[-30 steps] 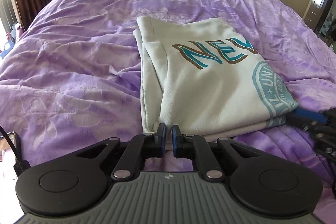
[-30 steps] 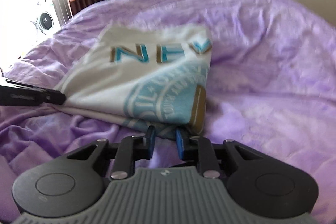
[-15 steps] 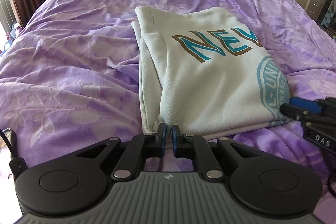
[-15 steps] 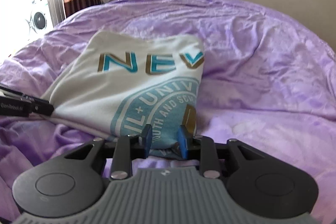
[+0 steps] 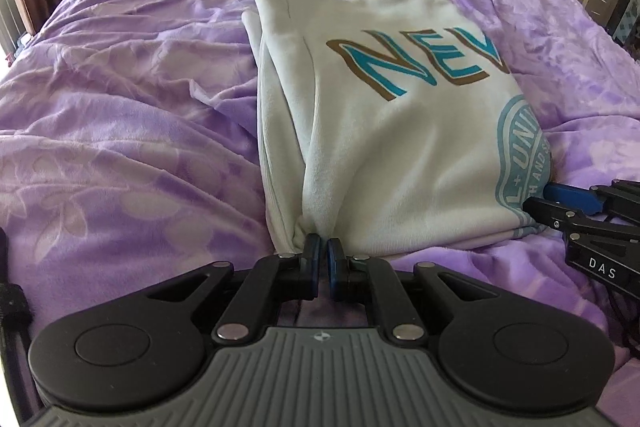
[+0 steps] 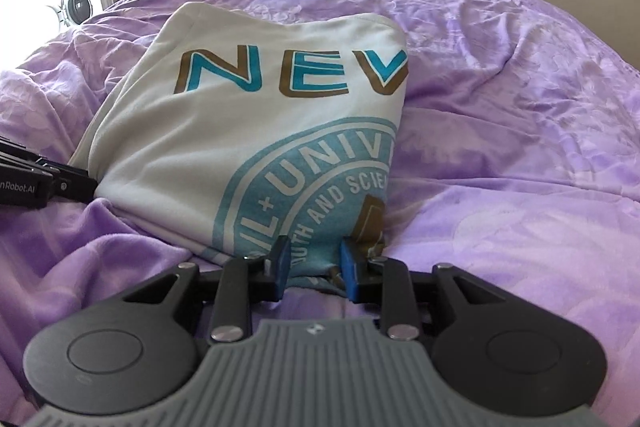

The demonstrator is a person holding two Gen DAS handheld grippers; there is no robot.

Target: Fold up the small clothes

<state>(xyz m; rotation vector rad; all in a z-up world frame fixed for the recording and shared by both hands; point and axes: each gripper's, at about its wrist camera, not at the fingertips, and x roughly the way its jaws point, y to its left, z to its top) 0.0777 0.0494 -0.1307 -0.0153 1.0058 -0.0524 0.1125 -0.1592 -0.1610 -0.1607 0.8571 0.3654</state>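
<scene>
Folded white T-shirt [image 5: 400, 147] w/ teal "NEV" print lies mid-bed on purple bedspread [image 5: 120, 147]. Left gripper [image 5: 323, 251] jaws nearly shut, pinching shirt's near-left corner, fabric bunched at tips. Right gripper [image 6: 314, 259] jaws narrowly apart, just been opening, shirt's near-right corner btwn them, pads not pressing.
</scene>
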